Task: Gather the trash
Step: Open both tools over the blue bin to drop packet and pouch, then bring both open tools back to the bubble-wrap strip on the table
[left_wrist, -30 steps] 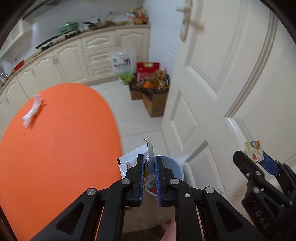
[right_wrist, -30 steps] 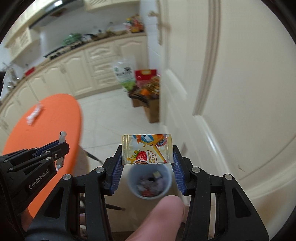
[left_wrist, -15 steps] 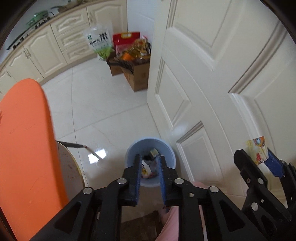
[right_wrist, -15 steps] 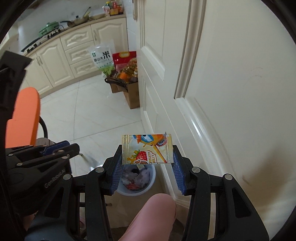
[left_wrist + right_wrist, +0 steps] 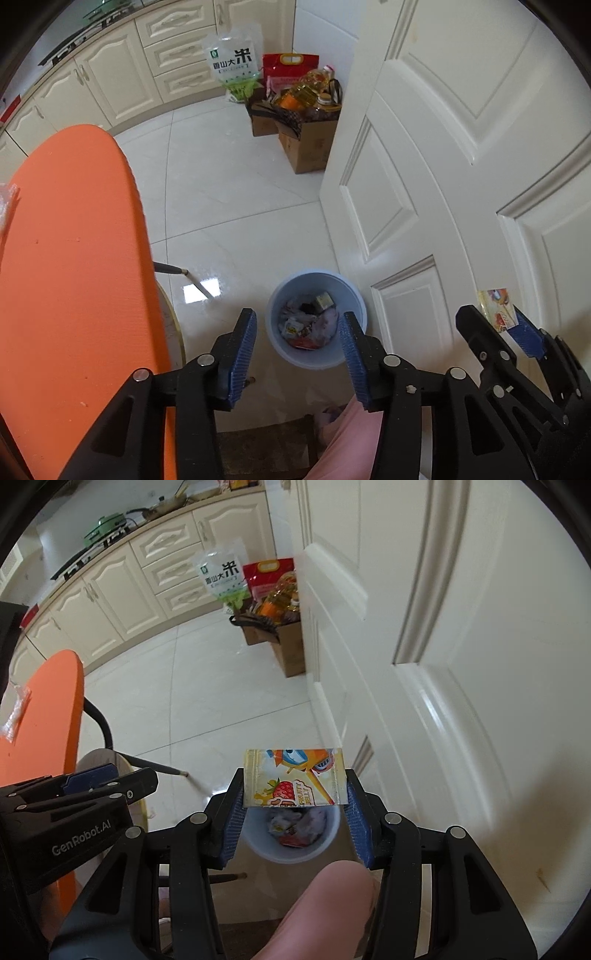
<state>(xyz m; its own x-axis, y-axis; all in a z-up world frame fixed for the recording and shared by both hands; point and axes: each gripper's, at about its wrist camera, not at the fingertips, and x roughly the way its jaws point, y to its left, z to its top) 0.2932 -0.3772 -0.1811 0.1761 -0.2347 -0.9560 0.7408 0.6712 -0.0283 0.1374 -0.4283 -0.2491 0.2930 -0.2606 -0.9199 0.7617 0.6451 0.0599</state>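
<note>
Two tongs hang above a glossy white tiled floor [image 5: 229,206] in a kitchen. Far left of the left tongs [image 5: 297,341] lies the orange tabletop [image 5: 70,280], with a crumpled clear wrapper [image 5: 14,716] near its far edge. Beyond the table, cream cabinets [image 5: 110,70] run along the back wall, and a green pot [image 5: 105,523] sits on the stove there. The left tongs stand spread wide with nothing between their blue pads [image 5: 242,347]. Straight below and ahead of them sits a pale blue bin [image 5: 317,317] on the tiles, partly filled with crumpled wrappers. Farther ahead, a brown cardboard box [image 5: 308,142] packed with oil bottles rests against the door edge, with a rice bag [image 5: 232,66] and a red bag [image 5: 290,68] behind it. To the right rises a white panelled door [image 5: 461,155]. The right tongs [image 5: 295,801], just beside the left ones and close to the door, pinch a colourful jelly wrapper [image 5: 293,777] by its two side edges, held flat directly over the bin [image 5: 291,840]. A pink-clad knee [image 5: 325,908] shows below the right tongs.
</note>
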